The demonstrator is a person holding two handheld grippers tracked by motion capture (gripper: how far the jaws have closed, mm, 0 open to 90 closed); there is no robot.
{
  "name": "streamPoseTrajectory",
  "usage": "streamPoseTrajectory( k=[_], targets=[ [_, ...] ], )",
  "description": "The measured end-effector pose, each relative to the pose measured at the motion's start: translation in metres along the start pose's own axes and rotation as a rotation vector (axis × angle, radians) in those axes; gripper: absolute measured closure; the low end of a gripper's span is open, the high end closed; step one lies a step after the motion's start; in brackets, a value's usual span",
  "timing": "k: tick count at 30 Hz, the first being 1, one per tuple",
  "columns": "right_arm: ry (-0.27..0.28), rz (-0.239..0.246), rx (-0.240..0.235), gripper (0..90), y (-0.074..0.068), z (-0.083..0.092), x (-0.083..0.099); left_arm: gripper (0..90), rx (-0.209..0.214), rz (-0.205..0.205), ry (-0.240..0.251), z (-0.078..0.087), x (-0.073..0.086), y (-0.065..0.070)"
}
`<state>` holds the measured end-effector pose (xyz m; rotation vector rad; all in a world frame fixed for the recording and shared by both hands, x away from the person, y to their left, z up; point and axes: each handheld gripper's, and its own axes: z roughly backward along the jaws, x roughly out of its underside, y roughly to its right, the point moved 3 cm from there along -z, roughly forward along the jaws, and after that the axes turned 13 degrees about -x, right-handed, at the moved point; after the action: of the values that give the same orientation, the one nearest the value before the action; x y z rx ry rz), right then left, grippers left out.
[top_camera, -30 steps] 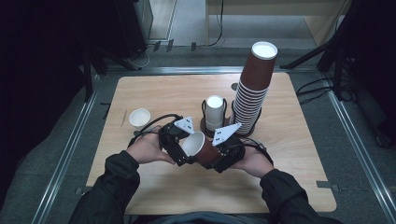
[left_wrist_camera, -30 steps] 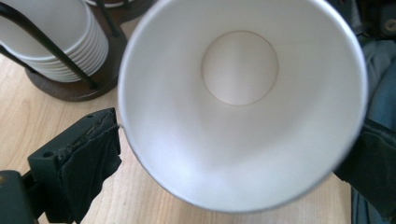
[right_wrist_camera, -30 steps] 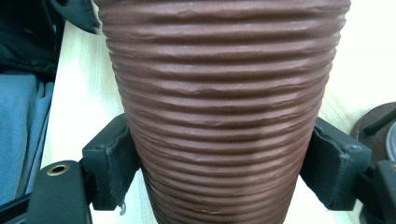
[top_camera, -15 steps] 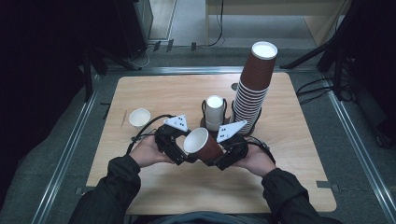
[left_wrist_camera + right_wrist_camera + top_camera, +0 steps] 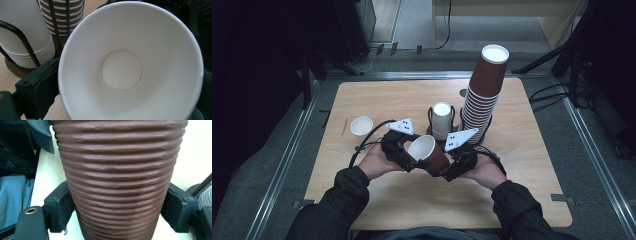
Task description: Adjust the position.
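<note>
A brown ribbed paper cup (image 5: 429,154) with a white inside is held above the table between both hands, tilted with its mouth up and to the left. My right gripper (image 5: 447,167) is shut on its body; in the right gripper view both pads (image 5: 62,207) press the ribbed wall (image 5: 117,182). My left gripper (image 5: 409,152) sits at the cup's mouth. The left gripper view looks straight into the empty cup (image 5: 125,67), with one jaw pad (image 5: 45,92) against the rim's outside. The other jaw is hidden by the cup.
A tall stack of brown cups (image 5: 484,90) stands at the back right of the wooden table (image 5: 522,190). A black wire holder with stacked white cups (image 5: 442,120) is just behind the grippers. A small white cup (image 5: 361,126) stands at the left.
The cup's mouth has turned a little more up and to the left, showing more of its white inside. Both hands have shifted only slightly.
</note>
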<state>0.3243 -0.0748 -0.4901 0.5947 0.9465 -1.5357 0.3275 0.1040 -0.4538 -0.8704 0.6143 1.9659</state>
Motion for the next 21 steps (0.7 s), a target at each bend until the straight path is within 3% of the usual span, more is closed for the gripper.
streamPoseTrajectory(
  k=[4, 6, 10, 21],
  targets=[
    [-0.002, 0.001, 0.001, 20.8, -0.0004, -0.0005, 0.0, 1.9, -0.001, -0.006, 0.012, -0.0014, -0.0004, 0.002],
    [0.002, -0.005, -0.003, 20.9, 0.0, -0.0005, -0.0001, 5.3, 0.002, 0.014, 0.027, -0.0012, -0.001, 0.0019],
    [-0.001, -0.022, -0.004, 21.1, 0.0001, 0.0004, 0.0006, 8.0, 0.01, 0.019, 0.01, -0.0011, -0.0004, -0.0001],
    [0.02, -0.013, -0.004, 19.8, 0.0006, 0.0008, -0.0015, 10.3, 0.012, 0.006, 0.009, 0.0039, -0.0037, -0.0009]
  ],
)
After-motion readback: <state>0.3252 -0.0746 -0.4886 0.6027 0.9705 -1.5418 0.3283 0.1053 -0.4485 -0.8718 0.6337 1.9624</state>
